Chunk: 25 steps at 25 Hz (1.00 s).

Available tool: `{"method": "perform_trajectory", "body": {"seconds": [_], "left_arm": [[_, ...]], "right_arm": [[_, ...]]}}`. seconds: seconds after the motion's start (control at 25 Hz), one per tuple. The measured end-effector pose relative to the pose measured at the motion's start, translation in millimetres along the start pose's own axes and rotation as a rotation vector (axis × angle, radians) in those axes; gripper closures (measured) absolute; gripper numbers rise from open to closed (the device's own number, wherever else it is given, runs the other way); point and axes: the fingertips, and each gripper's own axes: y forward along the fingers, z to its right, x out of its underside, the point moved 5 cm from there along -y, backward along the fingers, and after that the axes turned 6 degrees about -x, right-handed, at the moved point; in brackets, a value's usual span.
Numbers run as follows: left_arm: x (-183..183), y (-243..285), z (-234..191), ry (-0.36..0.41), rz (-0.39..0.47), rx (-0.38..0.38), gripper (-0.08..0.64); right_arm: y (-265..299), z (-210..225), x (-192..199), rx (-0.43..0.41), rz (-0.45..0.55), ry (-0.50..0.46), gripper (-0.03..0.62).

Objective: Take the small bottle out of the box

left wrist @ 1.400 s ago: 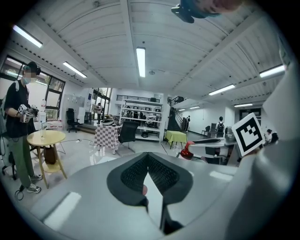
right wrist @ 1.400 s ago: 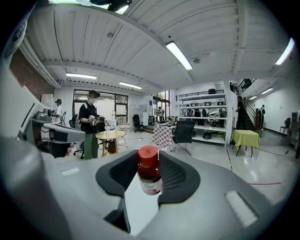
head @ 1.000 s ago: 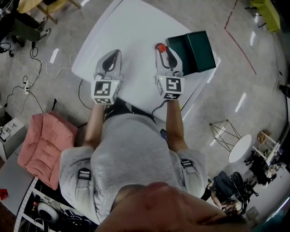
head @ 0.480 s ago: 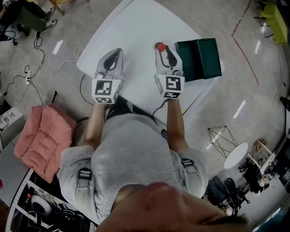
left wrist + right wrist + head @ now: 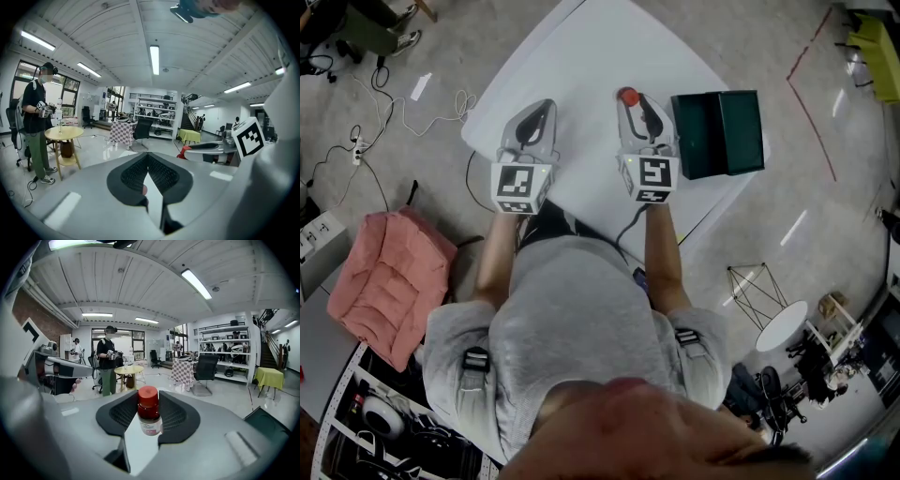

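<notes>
A small bottle (image 5: 149, 416) with a red cap (image 5: 628, 97) and a pale label stands upright between the jaws of my right gripper (image 5: 149, 397), which is shut on it above the white table (image 5: 581, 56). The dark green box (image 5: 717, 133) lies open on the table's right corner, a short gap to the right of my right gripper (image 5: 633, 98). My left gripper (image 5: 539, 105) hovers over the table's left part, level with the right one. Seen in its own view, my left gripper (image 5: 147, 157) is shut, tips touching and nothing held.
The table's near edge runs just under both grippers. On the floor lie a pink cushion (image 5: 380, 281) to the left and cables (image 5: 356, 150). A person (image 5: 35, 122) stands by a round wooden table (image 5: 63, 133) in the room beyond.
My right gripper has carried the bottle away from the box, so the gap between them has widened. Both grippers have shifted a little across the table and sunk slightly.
</notes>
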Motion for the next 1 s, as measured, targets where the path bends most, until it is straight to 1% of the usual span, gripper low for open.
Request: {"method": "perform_trajectory", "body": {"seconds": [0.48, 1.0], "left_arm": [[12.6, 24.9, -12.8, -0.019, -0.048, -0.003, 0.548], [26.3, 57.9, -22.4, -0.032, -0.098, 0.013, 0.548]], "right_arm": [[31.5, 7.7, 14.0, -0.011, -0.045, 0.011, 0.454], [70.1, 21.3, 24.4, -0.020, -0.077, 0.028, 0.454]]}}
